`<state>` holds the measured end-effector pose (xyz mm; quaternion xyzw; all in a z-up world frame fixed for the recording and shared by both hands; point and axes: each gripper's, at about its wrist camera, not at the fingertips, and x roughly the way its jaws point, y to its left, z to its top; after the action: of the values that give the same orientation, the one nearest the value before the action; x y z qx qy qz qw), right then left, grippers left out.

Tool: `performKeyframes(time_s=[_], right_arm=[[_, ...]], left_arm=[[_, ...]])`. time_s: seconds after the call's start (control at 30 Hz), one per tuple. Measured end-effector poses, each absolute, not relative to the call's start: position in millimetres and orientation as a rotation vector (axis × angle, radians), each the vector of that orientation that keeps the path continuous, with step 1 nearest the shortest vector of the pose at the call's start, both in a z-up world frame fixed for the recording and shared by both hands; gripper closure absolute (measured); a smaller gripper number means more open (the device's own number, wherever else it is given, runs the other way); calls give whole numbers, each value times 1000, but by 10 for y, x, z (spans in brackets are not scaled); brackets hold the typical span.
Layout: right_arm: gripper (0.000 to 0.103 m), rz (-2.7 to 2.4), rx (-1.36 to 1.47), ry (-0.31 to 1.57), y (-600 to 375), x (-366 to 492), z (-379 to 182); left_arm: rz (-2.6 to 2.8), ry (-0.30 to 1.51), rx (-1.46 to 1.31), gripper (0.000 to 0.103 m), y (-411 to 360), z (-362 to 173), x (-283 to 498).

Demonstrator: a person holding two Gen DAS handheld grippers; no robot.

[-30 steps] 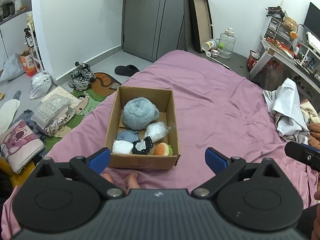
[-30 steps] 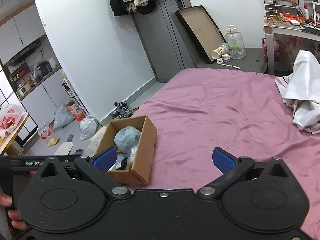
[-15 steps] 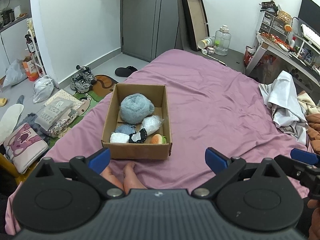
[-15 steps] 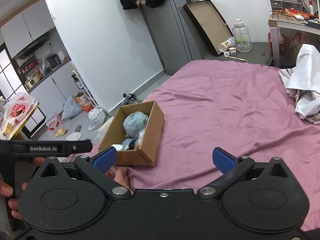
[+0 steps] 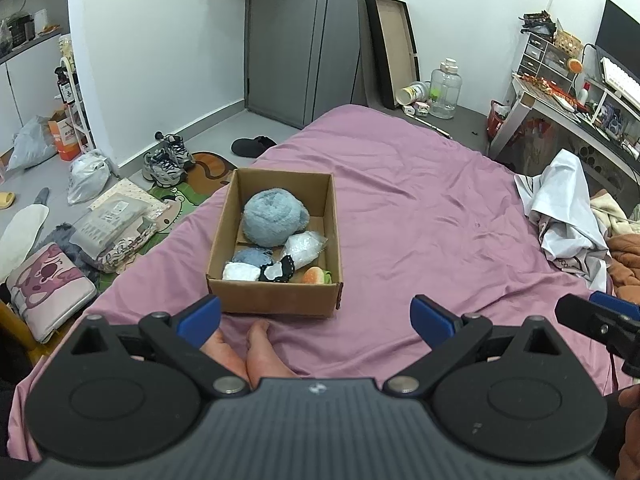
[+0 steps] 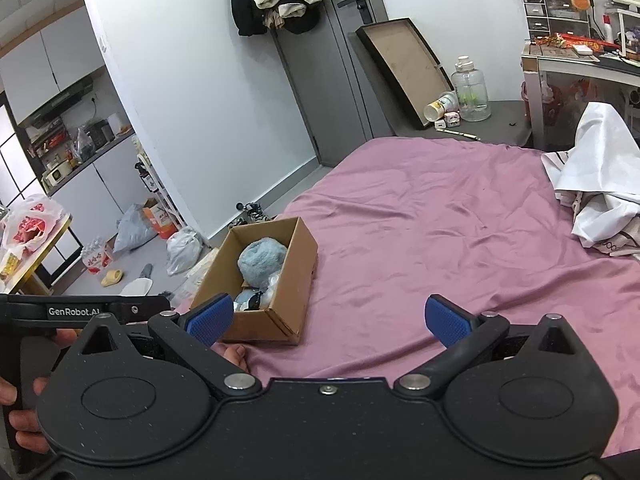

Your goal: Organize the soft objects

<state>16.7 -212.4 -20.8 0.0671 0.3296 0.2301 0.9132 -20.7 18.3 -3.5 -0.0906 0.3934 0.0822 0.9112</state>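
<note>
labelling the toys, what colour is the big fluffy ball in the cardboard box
Light blue-grey. The fluffy ball sits at the far end of the cardboard box, clearest in the left wrist view.

A cardboard box [image 5: 276, 240] is seen on the purple bedsheet [image 5: 420, 220], filled with a fluffy blue plush [image 5: 274, 216], a clear plastic bag [image 5: 306, 246], a white cloth roll [image 5: 240, 271], a black-and-white item [image 5: 277, 271] and an orange squishy toy [image 5: 314, 275]. The left gripper [image 5: 316, 318] is held spread wide, empty, just short of the box. Bare feet [image 5: 248, 346] are seen between its fingers; the right gripper [image 5: 596, 316] is partly seen at the right edge.
</note>
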Motion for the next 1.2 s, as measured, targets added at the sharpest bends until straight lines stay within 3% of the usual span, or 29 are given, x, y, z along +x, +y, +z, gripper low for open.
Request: performKeyframes(time_s=[1.2], right_arm=[[0,449,127,692,-2096,177,-250]], left_arm=[[170,814,-190,3,213,-73,-222]])
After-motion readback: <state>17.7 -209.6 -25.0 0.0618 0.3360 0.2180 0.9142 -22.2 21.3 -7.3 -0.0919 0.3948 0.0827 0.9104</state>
